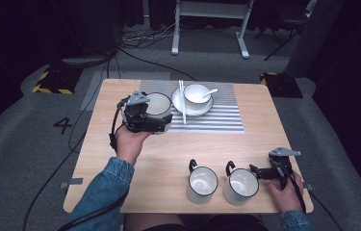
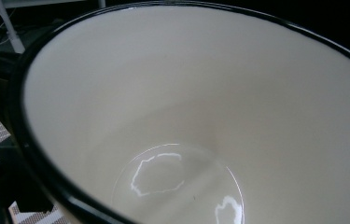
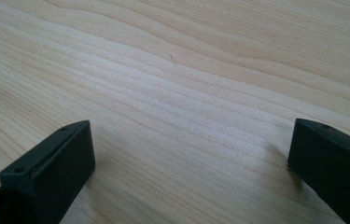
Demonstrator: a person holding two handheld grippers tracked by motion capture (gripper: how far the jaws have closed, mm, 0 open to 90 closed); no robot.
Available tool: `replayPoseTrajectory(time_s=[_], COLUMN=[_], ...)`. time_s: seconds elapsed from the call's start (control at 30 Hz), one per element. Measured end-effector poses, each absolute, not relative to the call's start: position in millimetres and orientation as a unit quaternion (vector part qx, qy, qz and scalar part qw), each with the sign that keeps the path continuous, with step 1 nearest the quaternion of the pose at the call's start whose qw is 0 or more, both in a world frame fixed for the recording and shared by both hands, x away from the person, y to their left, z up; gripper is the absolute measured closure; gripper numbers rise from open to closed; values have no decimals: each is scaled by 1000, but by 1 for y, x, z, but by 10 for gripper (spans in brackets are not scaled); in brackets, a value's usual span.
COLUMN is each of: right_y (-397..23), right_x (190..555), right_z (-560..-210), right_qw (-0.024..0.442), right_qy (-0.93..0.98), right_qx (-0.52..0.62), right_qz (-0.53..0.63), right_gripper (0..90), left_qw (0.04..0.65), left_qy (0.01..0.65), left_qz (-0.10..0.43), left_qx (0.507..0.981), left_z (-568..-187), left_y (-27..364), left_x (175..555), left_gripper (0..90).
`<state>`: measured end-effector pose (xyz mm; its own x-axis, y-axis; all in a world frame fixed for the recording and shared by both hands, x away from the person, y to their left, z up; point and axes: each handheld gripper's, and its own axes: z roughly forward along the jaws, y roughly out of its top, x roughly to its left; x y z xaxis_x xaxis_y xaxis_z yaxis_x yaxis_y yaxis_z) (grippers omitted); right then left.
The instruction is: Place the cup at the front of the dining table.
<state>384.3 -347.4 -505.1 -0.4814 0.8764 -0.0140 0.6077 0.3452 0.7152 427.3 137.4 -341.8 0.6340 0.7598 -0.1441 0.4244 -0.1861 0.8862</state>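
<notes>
A white mug with a black rim is held at the left edge of the striped placemat, with my left gripper shut on its near side. The left gripper view looks straight into the empty mug, which hides the jaws. Two more white mugs stand side by side near the table's front edge. My right gripper rests just right of them, pointing at the nearer one. Its jaws stand wide apart over bare wood with nothing between them.
On the placemat sits a white plate carrying a bowl with a spoon. Chopsticks lie across the plate's left side. Bare wood spans the table's middle. Cables and a desk frame are on the floor beyond.
</notes>
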Motion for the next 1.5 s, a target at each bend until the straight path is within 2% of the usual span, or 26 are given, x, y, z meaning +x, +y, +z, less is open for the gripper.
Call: replayPoseTrajectory(time_s=[0.43, 0.93, 1.07, 1.3, 1.5], right_y=[-348, -349, -349, -349, -349], right_x=[385, 386, 386, 386, 386], right_z=[-505, -505, -505, -505, -505], right_qw=[203, 205, 205, 204, 205], right_qy=[796, 798, 798, 798, 798], right_qx=[464, 459, 459, 460, 460], right_qz=[333, 332, 331, 331, 331], right_gripper=[15, 17, 17, 17, 17], left_qw=[510, 506, 487, 488, 465], left_qy=[398, 411, 415, 428, 448], left_qz=[184, 199, 220, 211, 200], left_qx=[740, 732, 737, 731, 737], left_z=[-335, -349, -357, -375, -403], left_y=[139, 143, 141, 143, 140], left_x=[469, 518, 538, 558, 571], left_gripper=[21, 22, 22, 22, 23])
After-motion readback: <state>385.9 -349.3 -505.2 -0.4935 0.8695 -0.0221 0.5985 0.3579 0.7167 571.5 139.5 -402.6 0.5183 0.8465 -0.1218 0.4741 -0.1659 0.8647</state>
